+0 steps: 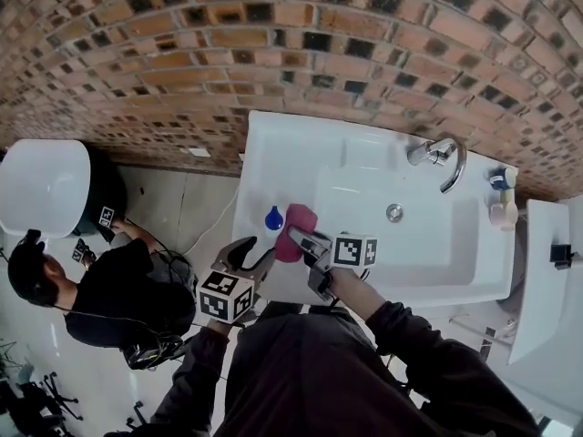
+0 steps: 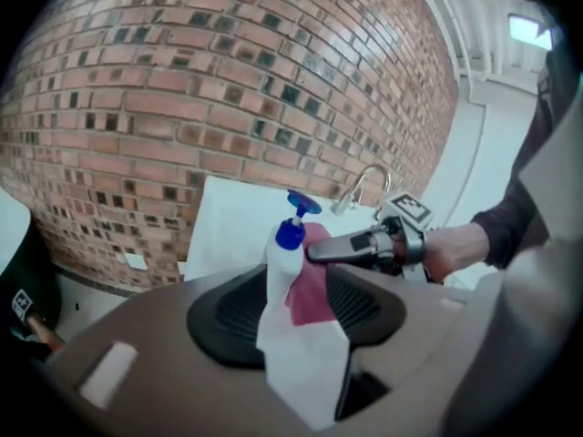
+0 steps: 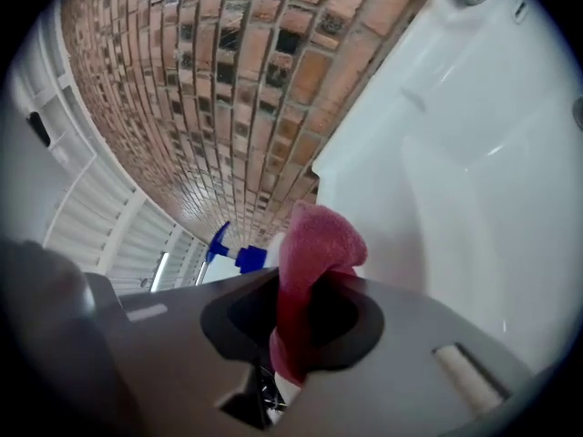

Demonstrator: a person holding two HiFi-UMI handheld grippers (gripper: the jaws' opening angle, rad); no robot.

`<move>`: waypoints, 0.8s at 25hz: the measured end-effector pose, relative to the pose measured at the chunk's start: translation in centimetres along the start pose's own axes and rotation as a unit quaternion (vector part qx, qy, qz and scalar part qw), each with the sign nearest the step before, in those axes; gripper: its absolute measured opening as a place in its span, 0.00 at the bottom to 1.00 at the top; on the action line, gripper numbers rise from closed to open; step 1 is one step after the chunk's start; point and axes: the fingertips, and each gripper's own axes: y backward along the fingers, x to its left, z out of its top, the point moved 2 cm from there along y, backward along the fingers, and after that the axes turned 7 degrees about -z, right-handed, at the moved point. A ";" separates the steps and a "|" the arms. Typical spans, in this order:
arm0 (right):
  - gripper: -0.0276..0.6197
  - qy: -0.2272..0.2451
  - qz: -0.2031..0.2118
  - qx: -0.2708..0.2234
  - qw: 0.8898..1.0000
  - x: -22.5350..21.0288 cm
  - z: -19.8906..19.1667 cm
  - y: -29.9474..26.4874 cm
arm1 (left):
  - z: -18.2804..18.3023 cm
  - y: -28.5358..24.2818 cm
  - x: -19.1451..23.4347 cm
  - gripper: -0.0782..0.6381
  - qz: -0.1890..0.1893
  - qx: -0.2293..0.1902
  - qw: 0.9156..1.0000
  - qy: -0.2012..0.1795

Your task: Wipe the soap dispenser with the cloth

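Observation:
A white soap dispenser (image 1: 273, 218) with a blue pump stands on the sink's left rim (image 1: 264, 153). My left gripper (image 1: 258, 251) is open just in front of it. In the left gripper view the bottle (image 2: 301, 353) stands between the spread jaws of that gripper (image 2: 296, 308), and the pads do not press on it. My right gripper (image 1: 296, 238) is shut on a pink cloth (image 1: 299, 226), which lies against the bottle's right side. The right gripper view shows the cloth (image 3: 314, 244) bulging out of the shut jaws (image 3: 305, 312), with the blue pump (image 3: 239, 258) just behind it.
The white sink basin (image 1: 428, 244) has a chrome faucet (image 1: 442, 157) at the back and small bottles (image 1: 503, 203) at its right corner. A brick wall (image 1: 273, 44) runs behind. A person (image 1: 109, 289) crouches at the left, near a white round fixture (image 1: 41, 185).

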 end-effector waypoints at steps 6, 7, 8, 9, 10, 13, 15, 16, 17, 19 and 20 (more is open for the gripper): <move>0.13 0.040 -0.077 0.083 0.993 -3.6 -2.2 -2.3 | 0.2 -1.9 -0.2 0.41 0.003 0.026 1.000 -0.017; 0.13 0.050 -0.079 0.095 0.991 -3.8 -2.5 -2.6 | 0.3 -2.0 -0.2 0.41 0.006 0.030 0.999 -0.022; 0.13 0.057 -0.080 0.104 0.990 -4.0 -2.7 -2.8 | 0.5 -2.2 -0.2 0.41 0.010 0.036 0.999 -0.029; 0.13 0.061 -0.080 0.109 0.989 -4.1 -2.9 -2.9 | 0.6 -2.4 -0.1 0.41 0.014 0.042 0.998 -0.039; 0.13 0.063 -0.078 0.111 0.989 -4.1 -2.9 -2.8 | 0.8 -2.7 0.1 0.41 0.018 0.049 0.997 -0.050; 0.13 0.076 -0.067 0.108 0.989 -3.7 -2.7 -1.9 | 1.3 -3.8 0.8 0.42 0.026 0.070 0.994 -0.083; 0.13 0.093 -0.059 0.107 0.988 -3.2 -2.6 -1.1 | 1.6 -4.4 1.3 0.42 0.027 0.086 0.991 -0.103; 0.13 0.102 -0.057 0.106 0.988 -3.0 -2.5 -0.7 | 1.6 -4.7 1.5 0.42 0.026 0.093 0.989 -0.114; 0.13 0.111 -0.054 0.105 0.987 -2.9 -2.3 -0.3 | 1.7 -5.0 1.6 0.42 0.025 0.101 0.987 -0.127; 0.13 0.134 -0.051 0.105 0.984 -2.8 -1.8 0.5 | 1.8 -5.4 1.8 0.42 0.019 0.113 0.981 -0.154; 0.13 0.147 -0.051 0.104 0.982 -2.7 -1.4 0.9 | 1.9 -5.5 1.9 0.41 0.012 0.118 0.979 -0.166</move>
